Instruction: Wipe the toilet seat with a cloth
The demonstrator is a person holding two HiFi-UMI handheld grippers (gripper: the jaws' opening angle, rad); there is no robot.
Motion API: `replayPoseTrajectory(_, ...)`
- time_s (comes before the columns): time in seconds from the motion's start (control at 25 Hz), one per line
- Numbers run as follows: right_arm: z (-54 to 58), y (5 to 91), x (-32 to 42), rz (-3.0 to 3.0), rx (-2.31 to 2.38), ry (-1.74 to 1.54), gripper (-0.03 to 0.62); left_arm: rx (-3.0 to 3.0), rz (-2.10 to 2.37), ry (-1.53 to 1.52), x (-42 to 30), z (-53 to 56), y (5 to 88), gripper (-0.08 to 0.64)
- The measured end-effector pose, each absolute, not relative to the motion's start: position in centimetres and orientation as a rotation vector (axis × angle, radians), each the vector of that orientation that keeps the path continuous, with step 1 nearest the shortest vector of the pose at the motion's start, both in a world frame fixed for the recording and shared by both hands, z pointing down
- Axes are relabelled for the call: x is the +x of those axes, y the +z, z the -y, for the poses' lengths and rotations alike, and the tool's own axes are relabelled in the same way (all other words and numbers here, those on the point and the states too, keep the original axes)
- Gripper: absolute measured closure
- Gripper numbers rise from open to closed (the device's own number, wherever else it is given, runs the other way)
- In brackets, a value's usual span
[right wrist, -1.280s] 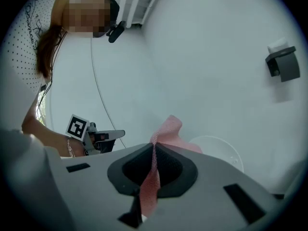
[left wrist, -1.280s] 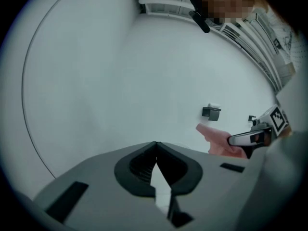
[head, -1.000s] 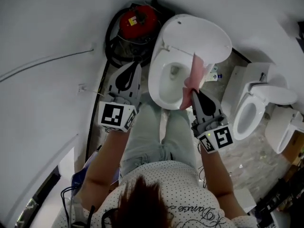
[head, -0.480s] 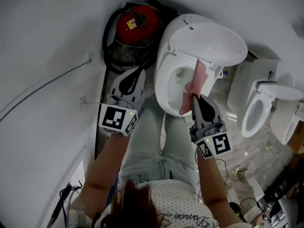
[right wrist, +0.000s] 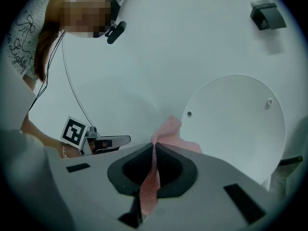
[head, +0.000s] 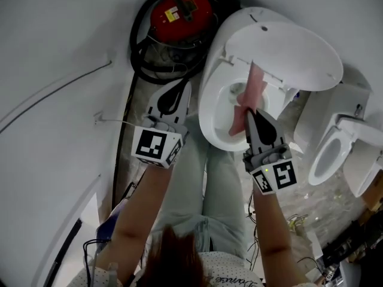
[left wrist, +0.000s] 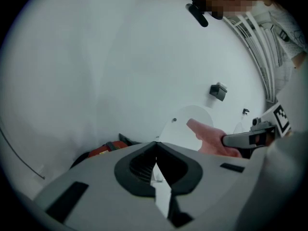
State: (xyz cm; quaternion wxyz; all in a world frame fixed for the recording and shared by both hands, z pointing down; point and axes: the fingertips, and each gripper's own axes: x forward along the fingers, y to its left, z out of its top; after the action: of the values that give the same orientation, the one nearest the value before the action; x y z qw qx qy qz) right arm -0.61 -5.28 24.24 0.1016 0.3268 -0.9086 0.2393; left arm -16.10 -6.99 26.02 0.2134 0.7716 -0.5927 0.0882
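Pink cloth (head: pixel 252 87) over the open toilet bowl.
Right gripper (head: pixel 249 111) fingers grip the cloth above the toilet seat (head: pixel 209 109); left gripper (head: pixel 183 88) fingers are pressed together, empty. The red canister's (head: pixel 179 14) yellow label is unreadable.

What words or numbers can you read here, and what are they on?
Nothing reads clearly.
The yellow label on the red canister: too small to read.
The cursive print on the shirt: too blurred to read.
The cubes on the left gripper and right gripper: square markers, no letters.
The cloth: no print.
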Motion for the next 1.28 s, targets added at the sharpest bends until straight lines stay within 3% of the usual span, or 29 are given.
replayPoseTrajectory(0.52,10.2,38.4,-2.1,2.653,0.937,0.692,0.569,2.148,1.621,0.297,-14.9,10.6,38.7,0.56)
replayPoseTrajectory(0.92,11.5,49.0,-3.2,2.479,0.911,0.726,0.569,2.15,1.647,0.302,-14.0,11.7,43.6,0.56)
replayPoseTrajectory(1.28,13.1,53.3,-3.2,2.342,0.912,0.538,0.551,2.214,1.579,0.299,-12.0,11.5,44.7,0.56)
